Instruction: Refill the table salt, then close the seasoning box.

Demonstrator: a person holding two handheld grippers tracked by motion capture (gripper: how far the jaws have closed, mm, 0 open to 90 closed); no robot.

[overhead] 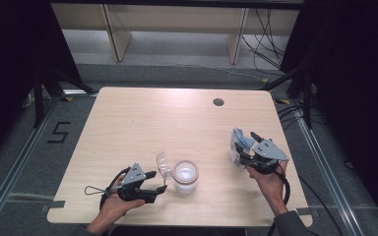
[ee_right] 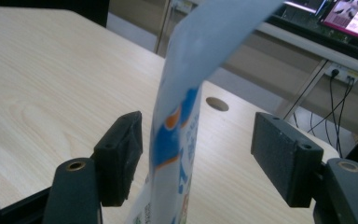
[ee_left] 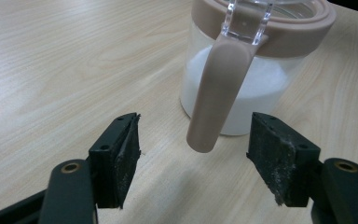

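A clear glass jar (overhead: 185, 176) with a brown rim holds white powder near the table's front edge. Its clear lid (overhead: 164, 164) stands flipped up on the left side. My left gripper (overhead: 158, 181) lies just left of the jar. In the left gripper view its jaws (ee_left: 196, 135) stand open on either side of the jar's (ee_left: 256, 60) hanging brown strap (ee_left: 216, 93), and neither pad touches it. A white and blue pouch (overhead: 237, 142) stands upright at the right. My right gripper (overhead: 245, 148) is open around the pouch (ee_right: 182, 126), which leans close to the left pad, and the right pad is well apart.
The light wooden table (overhead: 142, 123) has a round cable hole (overhead: 218, 102) near its far right corner. Beyond it are grey floor, desk legs and cables. A screen (ee_right: 349, 14) glows at the far right of the right gripper view.
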